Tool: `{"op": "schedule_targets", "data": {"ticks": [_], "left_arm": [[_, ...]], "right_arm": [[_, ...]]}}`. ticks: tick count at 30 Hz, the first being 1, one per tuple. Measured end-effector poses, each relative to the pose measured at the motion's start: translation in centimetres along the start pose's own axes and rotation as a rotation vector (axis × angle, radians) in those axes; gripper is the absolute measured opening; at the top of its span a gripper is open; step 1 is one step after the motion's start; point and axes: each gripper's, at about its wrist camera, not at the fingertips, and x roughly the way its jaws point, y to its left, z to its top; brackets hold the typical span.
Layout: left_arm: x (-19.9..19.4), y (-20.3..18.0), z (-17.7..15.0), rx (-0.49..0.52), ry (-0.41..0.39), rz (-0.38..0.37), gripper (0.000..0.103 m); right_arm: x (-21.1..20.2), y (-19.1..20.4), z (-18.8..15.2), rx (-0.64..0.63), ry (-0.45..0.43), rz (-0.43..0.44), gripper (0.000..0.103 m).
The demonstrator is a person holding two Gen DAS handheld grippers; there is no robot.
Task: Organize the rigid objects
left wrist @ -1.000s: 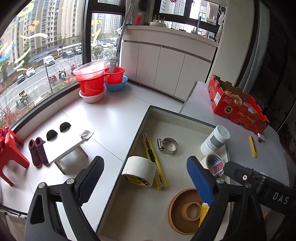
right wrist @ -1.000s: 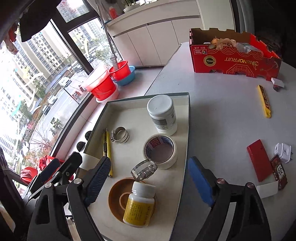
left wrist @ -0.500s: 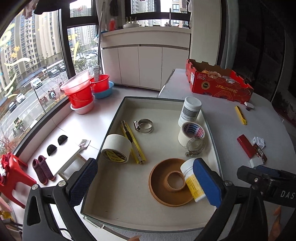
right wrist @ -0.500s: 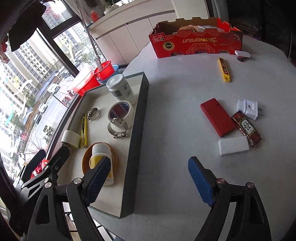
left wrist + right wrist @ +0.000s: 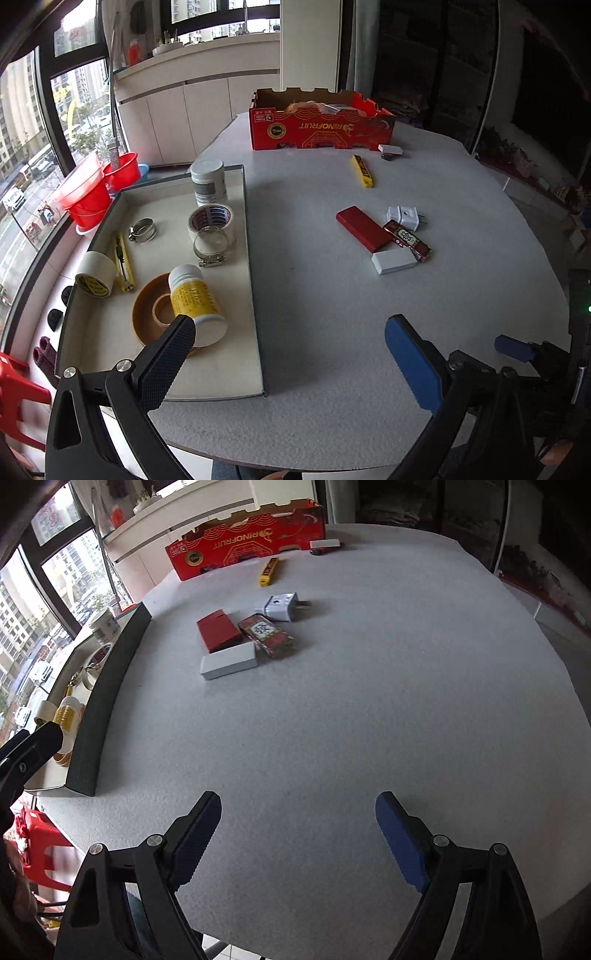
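Observation:
My left gripper (image 5: 291, 358) hangs open and empty over the tray's near right corner. The grey tray (image 5: 255, 295) holds a yellow-labelled bottle (image 5: 195, 299) lying on a brown ring (image 5: 147, 314), tape rolls (image 5: 210, 219), hose clamps (image 5: 142, 229), a white jar (image 5: 208, 181) and a yellow cutter (image 5: 122, 258). On the table lie a red flat box (image 5: 218, 629), a white block (image 5: 229, 661), a red patterned bar (image 5: 267, 635), a white plug (image 5: 280, 607) and a yellow cutter (image 5: 269, 570). My right gripper (image 5: 297, 834) is open, empty, over bare table in front of them.
A red cardboard box (image 5: 321, 123) stands at the table's (image 5: 332, 720) far side, with a small white piece (image 5: 390, 148) beside it. The tray's dark wall (image 5: 107, 698) runs along the left. Red buckets (image 5: 88, 192) and a red stool (image 5: 18, 387) stand on the floor below.
Both grippers have swung right, away from over the tray toward the open table. The loose items on the table have come into view. The left jaws opened a little wider.

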Motion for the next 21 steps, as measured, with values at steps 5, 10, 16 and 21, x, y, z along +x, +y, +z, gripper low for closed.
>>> {"op": "schedule_targets", "data": {"ticks": [5,10,16,21], "left_arm": [[3.1,-2.6,2.1,-0.084,0.075,-0.013,0.103],[6.4,-6.3,3.7,-0.053,0.086,0.041,0.103],[10.8,-9.5,4.5,-0.008,0.128,0.086,0.103],[12.8,-8.7,4.0,-0.012,0.146,0.12,0.103]], "right_arm": [[-0.8,-2.7,-0.7,0.042,-0.029,0.023,0.102],[-0.9,-2.5,-1.2,-0.041,-0.053,0.014,0.102],[-0.6,-2.0,-1.7,-0.129,-0.07,0.001,0.102],[-0.7,-2.3,-1.9,-0.14,-0.075,0.018,0.102]]}}
